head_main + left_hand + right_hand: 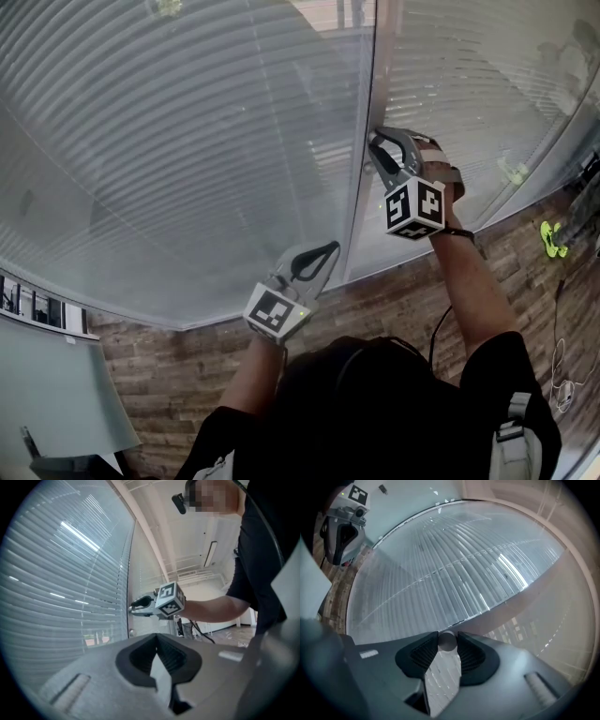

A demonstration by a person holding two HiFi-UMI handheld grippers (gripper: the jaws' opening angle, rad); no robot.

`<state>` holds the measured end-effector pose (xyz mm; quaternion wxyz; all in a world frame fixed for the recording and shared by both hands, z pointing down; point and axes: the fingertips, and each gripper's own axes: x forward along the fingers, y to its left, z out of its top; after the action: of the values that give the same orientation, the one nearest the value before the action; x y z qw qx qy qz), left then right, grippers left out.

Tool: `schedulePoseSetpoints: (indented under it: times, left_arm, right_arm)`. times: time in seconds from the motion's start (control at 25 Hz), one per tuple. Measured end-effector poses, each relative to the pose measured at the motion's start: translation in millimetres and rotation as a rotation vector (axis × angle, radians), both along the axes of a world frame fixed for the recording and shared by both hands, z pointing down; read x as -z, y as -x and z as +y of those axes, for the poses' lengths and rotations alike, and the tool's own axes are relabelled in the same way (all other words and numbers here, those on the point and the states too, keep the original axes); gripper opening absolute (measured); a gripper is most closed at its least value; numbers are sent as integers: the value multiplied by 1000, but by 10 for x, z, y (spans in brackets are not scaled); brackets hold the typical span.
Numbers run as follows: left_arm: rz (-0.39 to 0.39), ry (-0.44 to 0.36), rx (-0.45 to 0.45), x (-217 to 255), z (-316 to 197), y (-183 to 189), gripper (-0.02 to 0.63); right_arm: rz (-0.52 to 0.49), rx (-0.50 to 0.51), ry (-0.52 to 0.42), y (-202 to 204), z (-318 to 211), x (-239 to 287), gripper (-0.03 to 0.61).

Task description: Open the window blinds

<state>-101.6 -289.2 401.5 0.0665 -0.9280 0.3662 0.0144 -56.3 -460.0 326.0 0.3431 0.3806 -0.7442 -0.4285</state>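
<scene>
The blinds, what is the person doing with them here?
A person stands at the window blinds with tongs in each hand. The right tongs are closed on a round rod at the edge of the blinds, probably the wand that tilts the slats. The left tongs are shut and empty, held back from the window. The slats cover the glass, so the opening is not yet done.
</scene>
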Motion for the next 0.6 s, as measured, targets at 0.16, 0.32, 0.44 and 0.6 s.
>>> schedulePoseSetpoints:
  times: [0.16,0.32,0.44,0.6]
  left_arm:
    - [4,5,-3,10,13,-7,3]
    - [-6,-5,-7,11,12,-10,3]
    - [-33,3,-12,1,33,-29,3]
    - [-17,-3,-11,-35,23,-20,4]
  right_arm:
    - [-60,-6,31,-1,11,30,132]
    - [-146,-16,65,-10,10,55,132]
    - [-220,-28,90,-25,-2,68,132]
    - [-299,-37,113,-31,-7,83,132]
